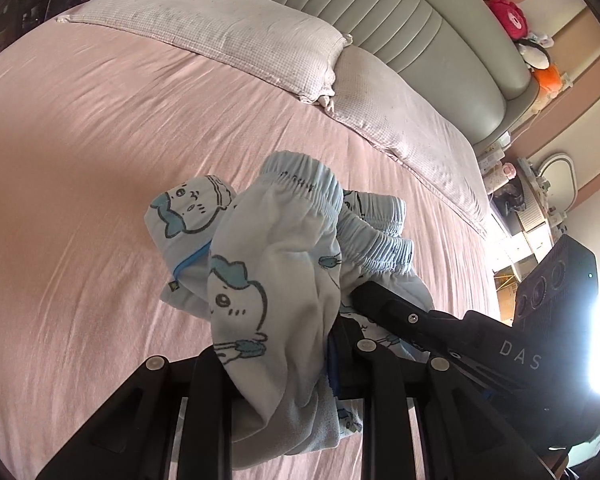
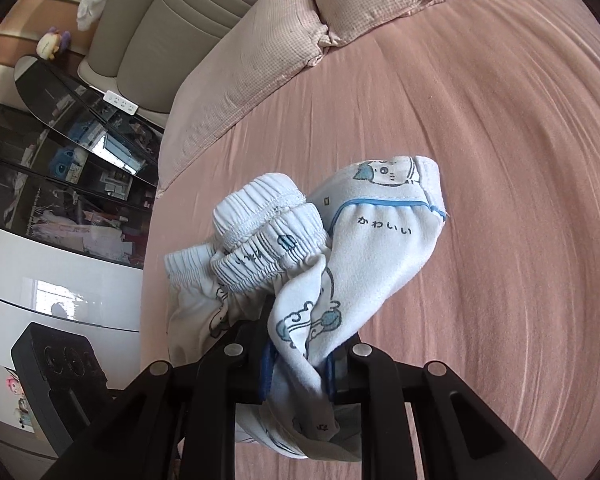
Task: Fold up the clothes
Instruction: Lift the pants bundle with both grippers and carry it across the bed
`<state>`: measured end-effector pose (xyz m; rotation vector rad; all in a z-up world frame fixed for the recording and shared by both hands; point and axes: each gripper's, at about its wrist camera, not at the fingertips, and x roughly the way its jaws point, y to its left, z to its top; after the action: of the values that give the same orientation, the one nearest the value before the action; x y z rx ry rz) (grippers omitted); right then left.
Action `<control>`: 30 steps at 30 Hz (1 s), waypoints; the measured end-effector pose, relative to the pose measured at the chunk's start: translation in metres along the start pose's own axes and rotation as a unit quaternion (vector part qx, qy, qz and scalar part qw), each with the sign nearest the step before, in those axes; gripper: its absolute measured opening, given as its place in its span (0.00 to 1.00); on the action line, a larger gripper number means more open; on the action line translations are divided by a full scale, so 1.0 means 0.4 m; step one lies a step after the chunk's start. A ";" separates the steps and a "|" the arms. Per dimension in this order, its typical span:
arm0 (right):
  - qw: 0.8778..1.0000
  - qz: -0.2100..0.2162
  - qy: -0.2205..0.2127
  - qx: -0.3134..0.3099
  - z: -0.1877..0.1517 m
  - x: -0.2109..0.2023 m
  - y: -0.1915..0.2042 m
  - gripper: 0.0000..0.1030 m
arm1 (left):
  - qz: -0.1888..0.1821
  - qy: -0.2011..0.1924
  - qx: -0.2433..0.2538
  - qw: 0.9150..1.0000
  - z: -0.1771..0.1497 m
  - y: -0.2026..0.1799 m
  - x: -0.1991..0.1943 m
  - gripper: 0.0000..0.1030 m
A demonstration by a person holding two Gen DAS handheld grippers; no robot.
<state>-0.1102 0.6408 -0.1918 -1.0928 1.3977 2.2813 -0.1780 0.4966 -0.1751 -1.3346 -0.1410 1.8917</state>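
Looking through the left wrist camera, I see my left gripper [image 1: 296, 356] with its jaws closed tight on a bunched fold of the pale blue shorts [image 1: 276, 264], which hang crumpled above the pink bed sheet [image 1: 80, 160] and not flat on it; the elastic waistband [image 1: 304, 180] rides at the top of the bundle, and the right gripper [image 1: 384, 304] reaches in from the right side, biting the same cloth just beside mine. Two checked pillows [image 1: 228, 28] lie against the headboard, well apart from the garment. Switching to the right wrist camera, the right gripper's jaws are likewise pinched nearly shut on the fabric, with blue pads [image 2: 266, 372] showing either side of the trapped cloth, and the cartoon-printed leg [image 2: 384, 236] flops off to the right over the sheet. I judge this to be the opening step: the shorts are picked up but still a wad, nothing folded yet. The next move, as I read it, calls for drawing the two grips apart to spread the waistband, then laying the garment flat on the bed. No containers appear in either view, so nothing is held in any.
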 end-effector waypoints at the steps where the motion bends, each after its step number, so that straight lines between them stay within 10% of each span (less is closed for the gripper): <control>1: 1.000 0.002 -0.005 -0.002 -0.013 -0.017 0.001 0.17 | -0.002 -0.003 0.005 1.000 -0.010 -0.009 -0.010 0.19; 30: 0.979 0.004 -0.199 -0.045 -0.328 -0.649 -0.031 0.17 | -0.115 -0.064 0.180 0.975 -0.265 -0.408 -0.297 0.19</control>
<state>0.1364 0.5787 -0.0500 -0.6036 1.1494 2.4154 0.0130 0.4929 -0.0506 -0.9120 -0.0137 1.7080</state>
